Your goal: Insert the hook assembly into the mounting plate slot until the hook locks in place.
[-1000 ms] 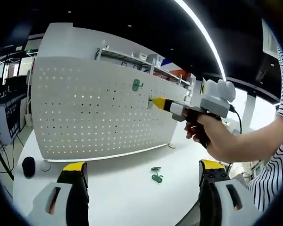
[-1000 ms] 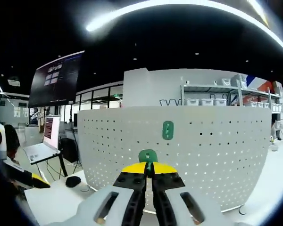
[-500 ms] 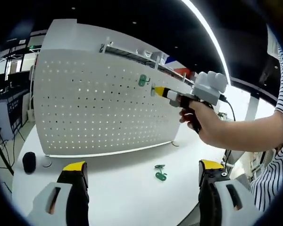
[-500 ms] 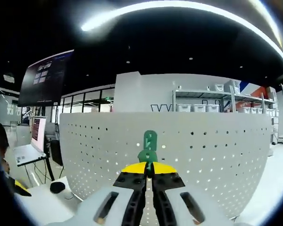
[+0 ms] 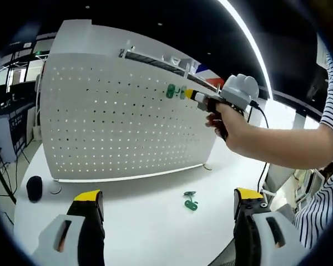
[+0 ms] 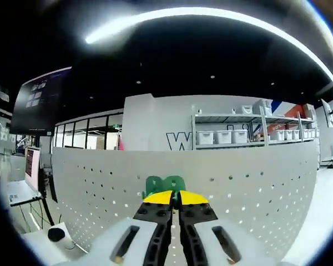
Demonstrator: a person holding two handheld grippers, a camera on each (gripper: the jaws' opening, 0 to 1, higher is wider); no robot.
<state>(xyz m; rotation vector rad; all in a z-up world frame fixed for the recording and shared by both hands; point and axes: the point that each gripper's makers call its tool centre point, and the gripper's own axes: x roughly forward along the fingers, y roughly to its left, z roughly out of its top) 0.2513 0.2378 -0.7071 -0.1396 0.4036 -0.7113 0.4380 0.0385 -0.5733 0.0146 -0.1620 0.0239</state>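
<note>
White table [image 5: 139, 221] carries pegboard [image 5: 111, 122], green hook [image 5: 190, 201], black puck [image 5: 34, 188].

From my left gripper view, the pegboard [image 5: 122, 111] stands upright on the table [image 5: 150, 221], and my right gripper [image 5: 190, 95] reaches in from the right, up near the board's top edge. One hook [image 5: 170, 91] sits on the board just left of that gripper's tip. A spare hook [image 5: 190, 201] lies on the table before the board, between my left gripper's [image 5: 169, 213] jaws. A small puck-like thing [image 5: 34, 189], I think, rests at the table's left end.
</note>
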